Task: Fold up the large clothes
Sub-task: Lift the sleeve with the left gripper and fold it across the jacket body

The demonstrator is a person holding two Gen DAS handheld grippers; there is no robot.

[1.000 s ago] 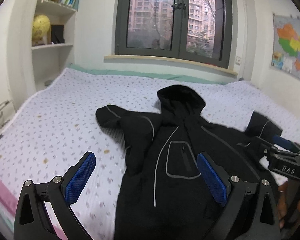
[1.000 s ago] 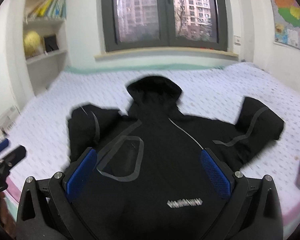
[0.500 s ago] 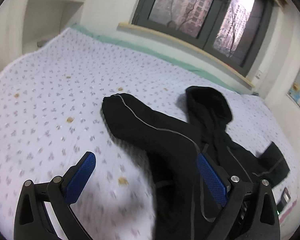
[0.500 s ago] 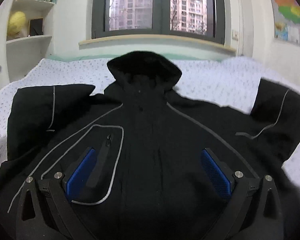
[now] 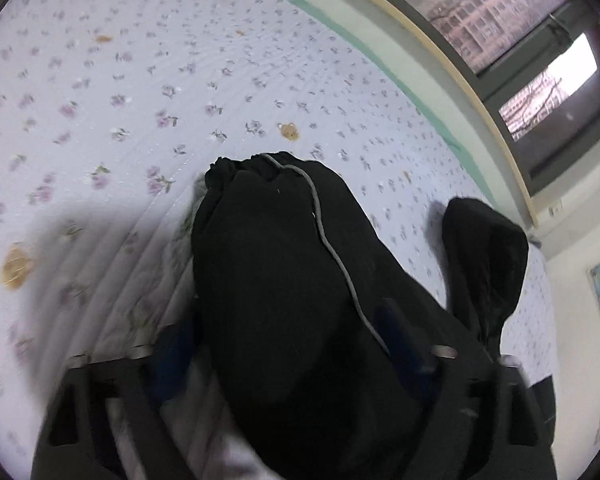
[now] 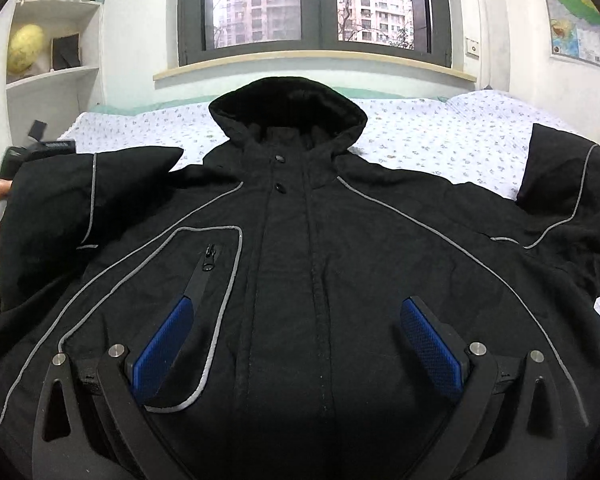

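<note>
Left wrist: left gripper (image 5: 288,344) fingers closing round jacket (image 5: 284,280) sleeve; right gripper (image 6: 296,344) released.

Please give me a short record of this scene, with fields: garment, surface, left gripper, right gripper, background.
garment: black hooded jacket, front up, grey piping
surface: floral bedspread
left gripper: jaws closing, the jacket's sleeve between them
right gripper: open, low over the jacket's chest
background: window, shelf with a yellow globe, wall map
</note>
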